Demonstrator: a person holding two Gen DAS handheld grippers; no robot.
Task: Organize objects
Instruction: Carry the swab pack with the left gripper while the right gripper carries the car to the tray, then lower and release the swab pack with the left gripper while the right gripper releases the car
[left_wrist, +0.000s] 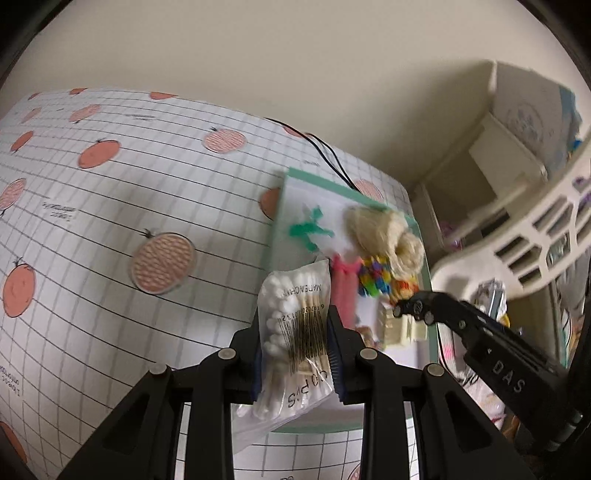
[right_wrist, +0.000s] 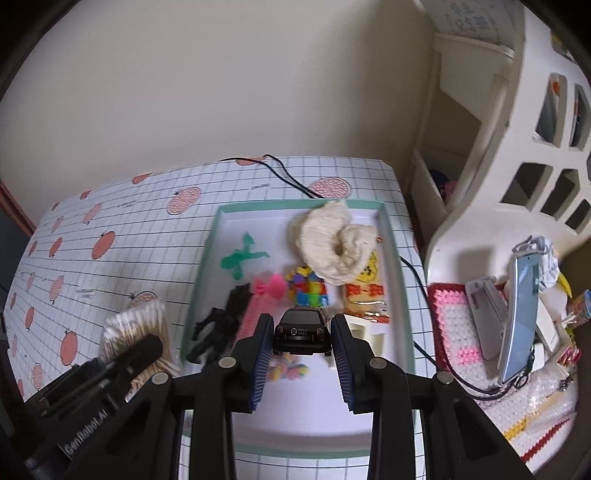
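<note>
My left gripper (left_wrist: 295, 328) is shut on a clear bag of cotton swabs (left_wrist: 295, 306), held above the tablecloth just left of the green-rimmed tray (left_wrist: 321, 181). The right wrist view shows that bag (right_wrist: 135, 325) and the left gripper (right_wrist: 146, 347) at lower left, beside the tray (right_wrist: 295, 204). My right gripper (right_wrist: 301, 332) is shut on a small black toy car (right_wrist: 301, 326), held above the tray's middle. In the tray lie a green figure (right_wrist: 242, 258), cream yarn (right_wrist: 325, 240), a pink comb (right_wrist: 258, 306), a colourful cube (right_wrist: 306, 290), black fabric (right_wrist: 218, 328) and a snack packet (right_wrist: 365, 295).
A fruit-print grid tablecloth (right_wrist: 110, 266) covers the table, and a black cable (right_wrist: 288, 179) runs behind the tray. To the right stand a white slotted basket (right_wrist: 517, 155) and a phone on a stand (right_wrist: 521, 314) over a crochet mat (right_wrist: 454, 325). A wall rises behind.
</note>
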